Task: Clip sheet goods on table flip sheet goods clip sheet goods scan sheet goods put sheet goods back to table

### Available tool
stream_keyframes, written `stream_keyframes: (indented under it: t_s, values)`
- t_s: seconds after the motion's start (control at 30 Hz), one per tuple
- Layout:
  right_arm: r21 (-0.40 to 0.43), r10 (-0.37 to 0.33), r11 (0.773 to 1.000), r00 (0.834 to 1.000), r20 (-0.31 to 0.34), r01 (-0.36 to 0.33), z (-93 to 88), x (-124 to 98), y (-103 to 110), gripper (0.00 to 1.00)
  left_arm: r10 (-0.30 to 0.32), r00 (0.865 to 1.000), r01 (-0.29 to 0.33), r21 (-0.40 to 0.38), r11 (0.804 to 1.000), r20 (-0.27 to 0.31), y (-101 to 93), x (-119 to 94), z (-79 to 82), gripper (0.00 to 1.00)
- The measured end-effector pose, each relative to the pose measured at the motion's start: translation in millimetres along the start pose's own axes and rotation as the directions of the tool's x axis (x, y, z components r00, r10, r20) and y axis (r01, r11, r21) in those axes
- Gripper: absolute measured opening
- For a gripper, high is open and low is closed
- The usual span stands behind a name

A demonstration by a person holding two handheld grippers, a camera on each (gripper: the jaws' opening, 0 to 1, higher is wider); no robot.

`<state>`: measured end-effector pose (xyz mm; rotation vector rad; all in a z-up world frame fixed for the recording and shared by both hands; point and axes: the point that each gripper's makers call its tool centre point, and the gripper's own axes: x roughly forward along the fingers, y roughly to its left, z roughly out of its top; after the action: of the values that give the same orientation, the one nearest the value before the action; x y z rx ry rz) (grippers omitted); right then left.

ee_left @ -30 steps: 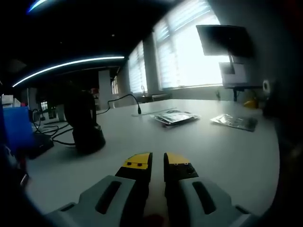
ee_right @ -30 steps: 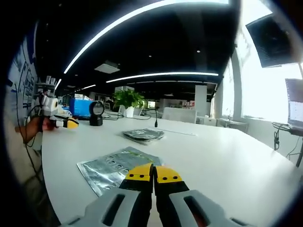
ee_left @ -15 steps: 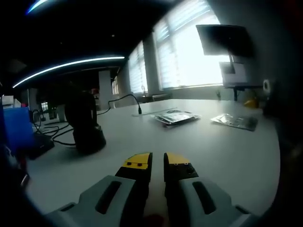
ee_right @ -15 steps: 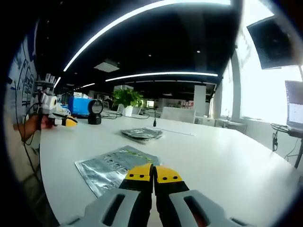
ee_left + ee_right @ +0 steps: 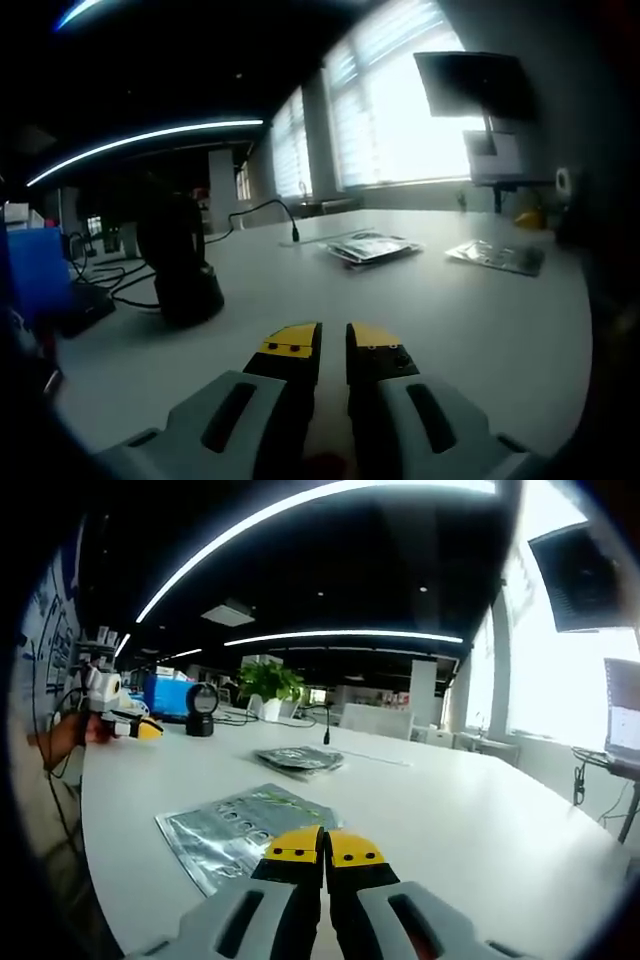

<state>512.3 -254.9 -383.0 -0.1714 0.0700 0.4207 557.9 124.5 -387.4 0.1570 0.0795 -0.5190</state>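
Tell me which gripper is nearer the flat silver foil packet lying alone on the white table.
Right. The right gripper sits just short of the silver foil packet; the left gripper is far across the white table, beside the black scanner.

Left gripper [image 5: 334, 343] sits low and level, jaws nearly together with a thin gap, nothing between them. Right gripper [image 5: 325, 845] points forward too, jaws pressed tip to tip, empty. Far left of them, a hand [image 5: 72, 735] grips the left gripper.
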Motion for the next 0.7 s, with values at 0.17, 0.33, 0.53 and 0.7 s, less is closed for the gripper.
stream_keyframes:
  t_s: [0.17,0.33,0.53,0.7]
  values:
    - [0.005,0.016,1.000,1.000,0.013,-0.016,2.4,-1.0,1.6,0.00,-0.002,1.000,0.002,0.003,1.000,0.001,-1.0,-0.1,0.3,0.03]
    - [-0.010,-0.011,1.000,1.000,-0.010,0.011,1.6,1.0,-0.4,0.00,-0.004,1.000,0.005,0.007,1.000,-0.007,-2.3,0.0,-0.8,0.03]
    - [0.008,-0.037,0.999,0.999,-0.034,0.037,2.2,3.0,-7.0,0.00,-0.008,1.000,0.008,0.003,1.000,-0.008,-3.1,-0.4,-0.5,0.03]
    - [0.016,-0.036,0.999,0.998,-0.042,0.037,8.3,3.8,-9.7,0.00,-0.010,1.000,0.010,0.004,1.000,-0.008,-3.6,-0.4,-0.3,0.03]
